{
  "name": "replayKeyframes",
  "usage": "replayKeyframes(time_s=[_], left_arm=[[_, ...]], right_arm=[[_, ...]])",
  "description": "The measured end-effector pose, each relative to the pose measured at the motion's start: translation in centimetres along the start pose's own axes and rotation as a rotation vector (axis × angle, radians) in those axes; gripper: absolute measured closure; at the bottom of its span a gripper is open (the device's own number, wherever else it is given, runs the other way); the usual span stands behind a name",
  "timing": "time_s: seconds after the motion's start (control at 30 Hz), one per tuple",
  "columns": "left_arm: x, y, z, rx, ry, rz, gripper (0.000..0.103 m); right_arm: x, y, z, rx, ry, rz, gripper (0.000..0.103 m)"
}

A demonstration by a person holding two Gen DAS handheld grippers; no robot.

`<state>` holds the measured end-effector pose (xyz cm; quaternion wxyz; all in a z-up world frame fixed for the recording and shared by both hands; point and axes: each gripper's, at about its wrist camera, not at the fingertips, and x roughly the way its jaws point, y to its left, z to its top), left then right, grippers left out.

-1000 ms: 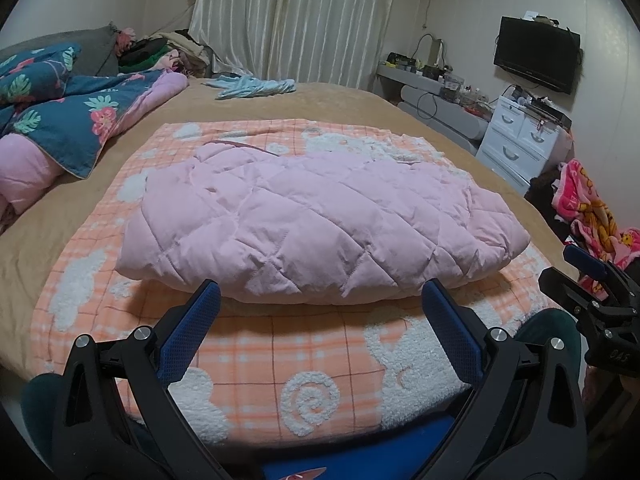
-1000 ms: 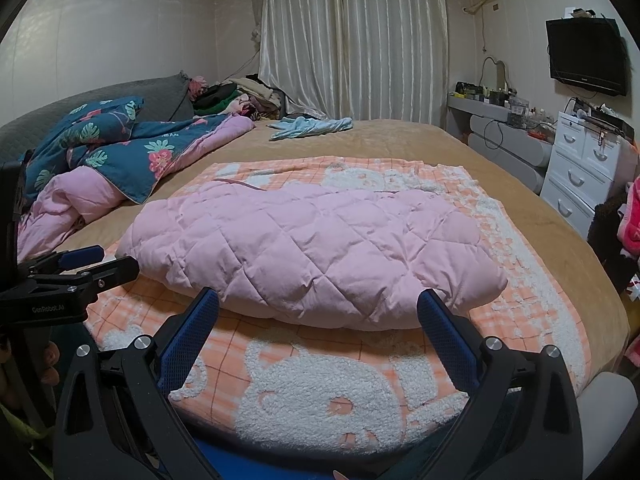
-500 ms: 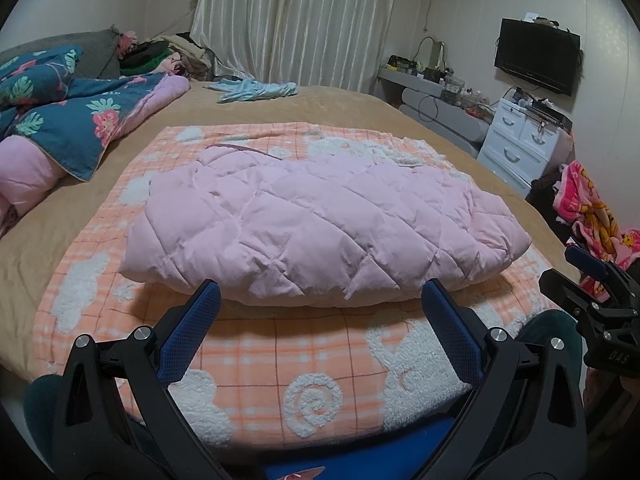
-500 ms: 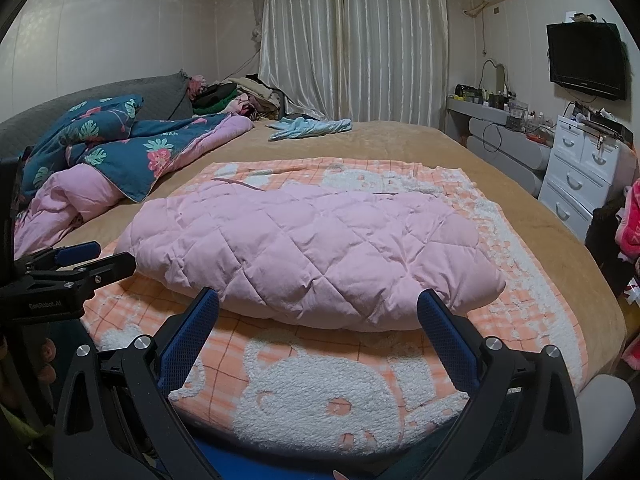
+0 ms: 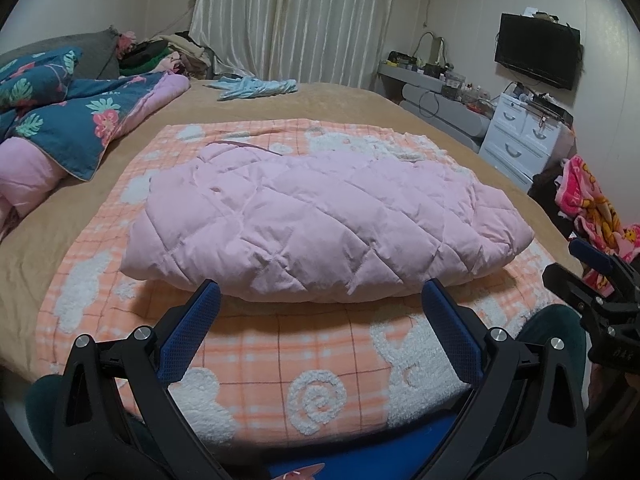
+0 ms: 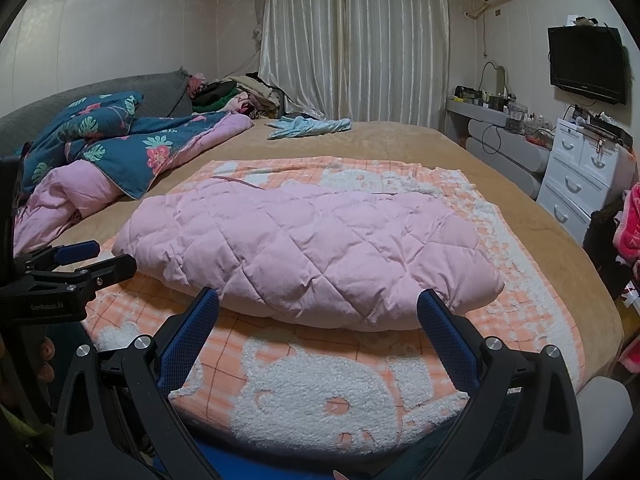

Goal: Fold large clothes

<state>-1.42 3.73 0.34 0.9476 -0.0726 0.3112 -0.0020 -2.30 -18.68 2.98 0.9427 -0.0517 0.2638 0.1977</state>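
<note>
A pink quilted puffy garment [image 5: 320, 220] lies folded into a long bundle on an orange checked blanket [image 5: 280, 360] on the bed; it also shows in the right wrist view [image 6: 312, 248]. My left gripper [image 5: 320, 300] is open and empty, just short of the garment's near edge. My right gripper [image 6: 318, 308] is open and empty, also just short of that near edge. Each gripper shows at the side of the other's view: the right gripper [image 5: 592, 272] and the left gripper [image 6: 80, 260].
A blue floral duvet [image 6: 120, 148] with pink lining is heaped at the left. A light blue cloth [image 6: 308, 126] lies at the bed's far side. White drawers [image 6: 580, 176], a TV [image 6: 586, 64] and colourful clothes [image 5: 592, 208] stand to the right.
Both views have shifted slightly; the garment sits a little closer and more to the right in the left wrist view. Both grippers stay open and empty.
</note>
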Motion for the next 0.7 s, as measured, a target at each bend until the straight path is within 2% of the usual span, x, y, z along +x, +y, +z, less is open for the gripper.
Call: replayKeyframes(time_s=[0.1, 0.27, 0.47, 0.6, 0.7], left_arm=[[0.3, 0.1, -0.2, -0.003, 0.020, -0.005, 0.009], [0.1, -0.3, -0.2, 0.018, 0.007, 0.088, 0.009], [0.9, 1.2, 0.3, -0.031, 0.029, 0.079, 0.009], [1.6, 6.2, 1.9, -0.117, 0.011, 0.074, 0.009], [1.9, 13.0, 3.9, -0.200, -0.023, 0.184, 0.009]], right_arm=[[-0.2, -0.2, 0.0, 0.004, -0.018, -0.024, 0.004], [-0.5, -1.9, 0.1, 0.032, -0.033, -0.077, 0.004], [-1.8, -6.6, -0.1, 0.135, -0.057, -0.159, 0.004], [-3.3, -13.3, -1.3, 0.257, -0.085, -0.297, 0.004], [-2.8, -22.1, -4.4, 0.408, -0.022, -0.492, 0.004]])
